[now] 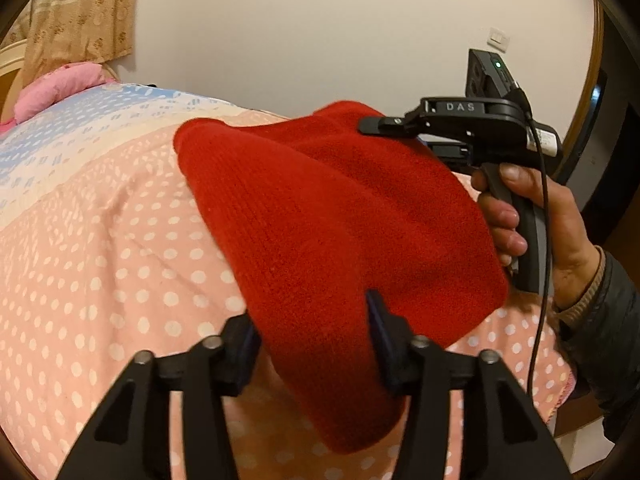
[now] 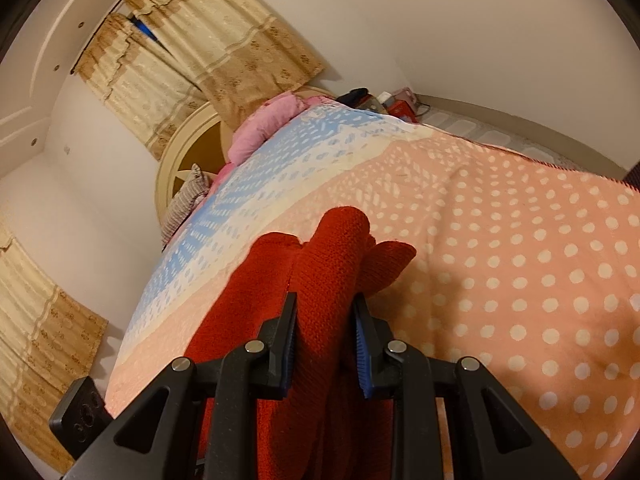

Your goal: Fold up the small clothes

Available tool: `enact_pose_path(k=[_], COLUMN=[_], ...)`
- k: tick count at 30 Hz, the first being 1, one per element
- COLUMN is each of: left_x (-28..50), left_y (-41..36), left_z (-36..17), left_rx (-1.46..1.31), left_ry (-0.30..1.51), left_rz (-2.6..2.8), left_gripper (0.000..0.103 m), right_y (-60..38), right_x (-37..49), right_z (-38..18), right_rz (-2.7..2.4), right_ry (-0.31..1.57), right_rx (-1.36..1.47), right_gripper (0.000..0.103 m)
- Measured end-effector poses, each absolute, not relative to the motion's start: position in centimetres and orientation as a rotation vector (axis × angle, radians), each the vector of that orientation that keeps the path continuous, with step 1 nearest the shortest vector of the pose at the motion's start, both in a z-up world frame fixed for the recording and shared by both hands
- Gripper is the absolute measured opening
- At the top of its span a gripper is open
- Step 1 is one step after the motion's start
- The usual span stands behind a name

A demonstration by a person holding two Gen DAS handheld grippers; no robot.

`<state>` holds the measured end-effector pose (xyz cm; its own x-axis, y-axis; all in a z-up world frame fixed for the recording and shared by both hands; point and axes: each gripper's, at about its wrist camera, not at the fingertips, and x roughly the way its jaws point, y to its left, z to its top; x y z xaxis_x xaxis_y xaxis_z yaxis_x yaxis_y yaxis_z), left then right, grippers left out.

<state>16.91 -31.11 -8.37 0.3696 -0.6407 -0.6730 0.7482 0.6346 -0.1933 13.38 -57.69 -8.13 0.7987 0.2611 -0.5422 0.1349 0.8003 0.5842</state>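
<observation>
A red knitted garment (image 1: 320, 220) hangs above the bed, stretched between the two grippers. In the left wrist view its near edge runs through the wide gap of my left gripper (image 1: 312, 328); the jaws stand apart and the pads do not visibly pinch the cloth. My right gripper (image 2: 324, 320) is shut on a bunched fold of the red garment (image 2: 332, 256), which pokes out beyond its blue pads. From the left wrist view that right gripper (image 1: 372, 125) grips the garment's far corner, and a person's hand (image 1: 520, 216) holds its handle.
A pink blanket with white dots (image 1: 100, 260) covers the bed under the garment, turning blue and white toward the headboard (image 2: 304, 148). A pink pillow (image 2: 264, 124) lies at the head. Small items (image 2: 392, 104) sit beyond the bed's far side. Beige curtains (image 2: 192, 60) hang behind.
</observation>
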Motion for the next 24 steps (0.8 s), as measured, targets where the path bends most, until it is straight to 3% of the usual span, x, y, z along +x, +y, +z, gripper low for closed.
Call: enact_pose_path(k=[2, 4, 12, 16, 18, 20, 24], left_x=[16.6, 16.4, 15.8, 16.4, 17.3, 18.1, 18.4], left_y=[-31.0, -30.7, -29.1, -28.0, -27.9, -28.1, -28.3], left_z=[-8.5, -8.6, -6.9, -4.9, -5.0, -5.7, -7.1], left_rx=[0.157, 0.157, 0.126, 0.095, 0.092, 0.108, 0.114], left_ry=[0.793, 0.791, 0.736, 0.645, 0.652, 0.683, 0.716], left_rz=[-0.892, -0.873, -0.851, -0.780, -0.757, -0.730, -0.699], left_gripper=[0.059, 0.071, 0.075, 0.090, 0.090, 0.092, 0.101], right_y=[-57.9, -58.0, -58.1, -57.1, -55.7, -53.9, -49.6], right_x=[13.4, 13.4, 13.5, 11.7, 10.4, 9.1, 8.6], right_z=[-8.6, -8.9, -10.0, -7.4, -5.2, -3.5, -4.9], right_rz=[0.072, 0.059, -0.022, -0.090, -0.084, -0.015, 0.100], right_ry=[0.661, 0.670, 0.742, 0.687, 0.634, 0.608, 0.726], right_rx=[0.661, 0.661, 0.617, 0.541, 0.480, 0.441, 0.370], right_gripper=[0.026, 0.026, 0.029, 0.031, 0.038, 0.052, 0.053])
